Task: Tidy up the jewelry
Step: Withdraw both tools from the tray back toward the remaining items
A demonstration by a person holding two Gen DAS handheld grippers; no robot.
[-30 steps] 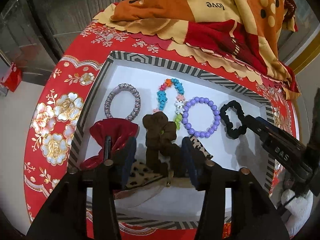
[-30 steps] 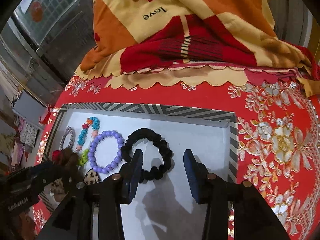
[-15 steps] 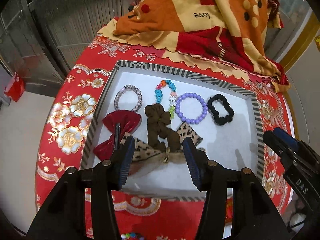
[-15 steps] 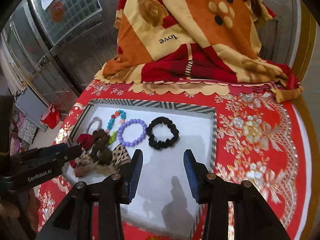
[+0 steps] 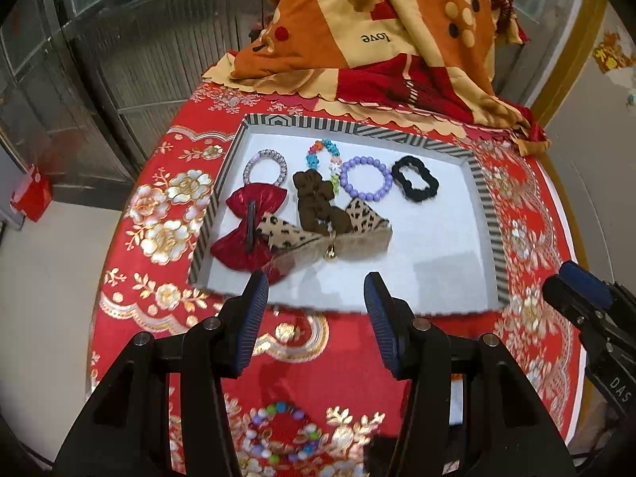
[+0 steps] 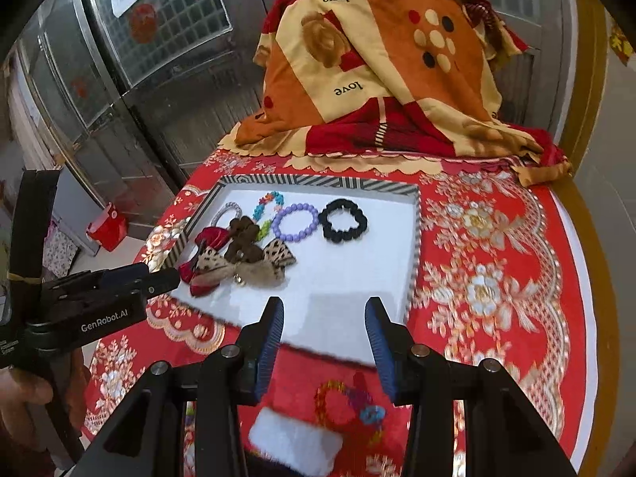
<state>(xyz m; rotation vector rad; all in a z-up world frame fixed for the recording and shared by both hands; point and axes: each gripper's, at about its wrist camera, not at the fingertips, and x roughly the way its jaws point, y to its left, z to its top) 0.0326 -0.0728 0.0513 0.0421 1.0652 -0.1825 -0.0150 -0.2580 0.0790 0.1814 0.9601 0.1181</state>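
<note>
Left tongs (image 5: 316, 290), right tongs (image 6: 324, 318): both spread wide, holding nothing.

left gripper (image 5: 316, 298): jaws apart, empty, above the tray's near edge | tray (image 5: 487, 214): ahead, on red cloth (image 5: 151, 214) | inside: red bow (image 5: 246, 230), leopard bow (image 5: 318, 234), brown flower clip (image 5: 316, 200), purple bead bracelet (image 5: 365, 179), black scrunchie (image 5: 415, 179) | right gripper (image 5: 576, 294): far right, beside tray
</note>
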